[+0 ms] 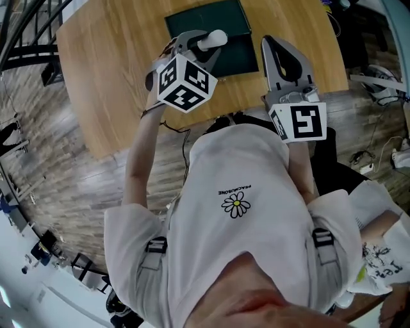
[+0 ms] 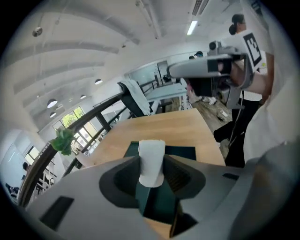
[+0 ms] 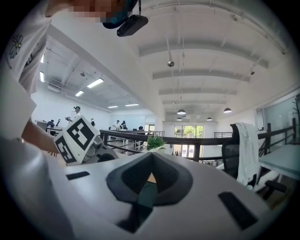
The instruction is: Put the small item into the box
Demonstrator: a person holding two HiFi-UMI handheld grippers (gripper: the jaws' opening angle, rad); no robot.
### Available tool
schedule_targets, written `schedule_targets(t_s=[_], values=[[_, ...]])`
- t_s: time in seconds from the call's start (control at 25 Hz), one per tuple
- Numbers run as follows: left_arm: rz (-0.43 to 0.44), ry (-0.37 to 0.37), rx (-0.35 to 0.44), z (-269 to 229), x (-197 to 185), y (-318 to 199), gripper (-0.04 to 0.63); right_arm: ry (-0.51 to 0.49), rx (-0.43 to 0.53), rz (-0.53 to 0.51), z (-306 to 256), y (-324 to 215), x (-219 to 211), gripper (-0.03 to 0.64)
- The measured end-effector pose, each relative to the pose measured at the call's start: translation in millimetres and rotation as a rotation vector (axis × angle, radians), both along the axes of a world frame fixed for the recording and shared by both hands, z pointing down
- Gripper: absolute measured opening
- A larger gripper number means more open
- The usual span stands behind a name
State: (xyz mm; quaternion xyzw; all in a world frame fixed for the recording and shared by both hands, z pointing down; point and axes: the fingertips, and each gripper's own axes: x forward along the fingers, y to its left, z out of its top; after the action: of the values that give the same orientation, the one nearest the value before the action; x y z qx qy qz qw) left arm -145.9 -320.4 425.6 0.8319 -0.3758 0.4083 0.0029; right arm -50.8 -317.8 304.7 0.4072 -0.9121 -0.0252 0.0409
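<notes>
A small white roll (image 1: 213, 40) is clamped between the jaws of my left gripper (image 1: 206, 46), which I hold up above the near edge of the dark green box (image 1: 195, 19). In the left gripper view the roll (image 2: 151, 161) stands upright in the left gripper (image 2: 152, 174), with the box (image 2: 186, 153) on the table beyond it. My right gripper (image 1: 274, 45) hangs to the right of the box. Its jaws stand together with nothing in them, and in the right gripper view only a thin slit shows below the tips of the right gripper (image 3: 150, 159).
The box lies on a wooden table (image 1: 115, 70) whose near edge runs just below the grippers. Cables and a white device (image 1: 384, 90) lie on the floor at the right. A chair draped in white cloth (image 3: 243, 145) and a railing stand beyond the right gripper.
</notes>
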Motion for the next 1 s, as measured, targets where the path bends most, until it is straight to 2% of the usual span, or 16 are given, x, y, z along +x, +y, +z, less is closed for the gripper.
schedule_targets(t_s=[0.16, 0.36, 0.68, 1.0], values=[[0.042, -0.101, -0.137, 53, 8, 0, 0.166, 0.004, -0.016, 0.024, 9, -1, 14, 0.006], [0.079, -0.158, -0.261, 103, 17, 6, 0.166, 0.024, -0.039, 0.067, 21, 2, 29, 0.006], [0.119, -0.237, -0.377, 155, 26, 6, 0.166, 0.037, -0.084, 0.127, 38, 0, 51, 0.006], [0.159, -0.329, -0.415, 175, 28, 5, 0.167, 0.049, -0.099, 0.147, 45, -2, 60, 0.006]])
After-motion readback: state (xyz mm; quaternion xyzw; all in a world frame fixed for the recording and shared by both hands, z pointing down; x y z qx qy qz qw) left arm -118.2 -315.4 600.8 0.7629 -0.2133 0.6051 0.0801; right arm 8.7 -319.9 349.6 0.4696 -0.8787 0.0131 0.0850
